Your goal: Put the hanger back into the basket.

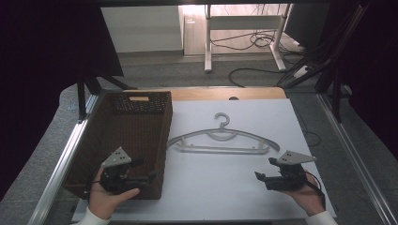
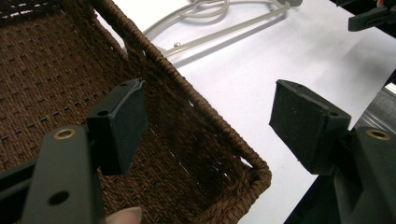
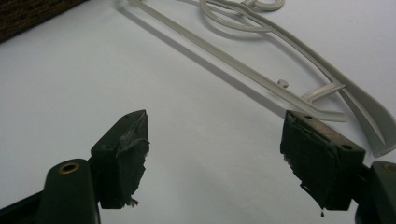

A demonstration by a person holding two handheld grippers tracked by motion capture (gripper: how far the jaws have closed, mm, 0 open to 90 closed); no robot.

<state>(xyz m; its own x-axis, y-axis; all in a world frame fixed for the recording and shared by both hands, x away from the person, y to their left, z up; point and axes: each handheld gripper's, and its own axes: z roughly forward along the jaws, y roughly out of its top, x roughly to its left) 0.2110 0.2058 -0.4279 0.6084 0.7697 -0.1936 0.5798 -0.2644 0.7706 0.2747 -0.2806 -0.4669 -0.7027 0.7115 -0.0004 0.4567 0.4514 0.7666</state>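
Both tongs wide, nothing between the pads. Our left tongs (image 1: 141, 171) hover over the near right corner of the basket (image 1: 123, 154); in the left gripper view the jaws straddle its woven rim, one inside, one over the table, neither touching. Our right tongs (image 1: 263, 171) sit low over the table (image 1: 211, 187) at the near right, aimed left toward the hanger (image 1: 223, 140).

Hanger lies flat on the white sheet, just right of the basket, hook pointing away from us, well apart from both tongs. In the right gripper view its near arm end and crossbar (image 3: 261, 77) lie just beyond the right jaw, so we judge that end is the natural pick point (thin bar, flat on the sheet, the pads will need to come in low).

Basket looks empty from here: brown weave, long side running away from us, left half of the table. We read the left hand's spot as steadying or waiting, not grasping.

Surface: white sheet over a wooden top, metal rails either side. Beyond it a grey floor, a white desk frame (image 1: 244, 28), loose cables (image 1: 263, 42), dark curtains both sides. Lighting is dim.
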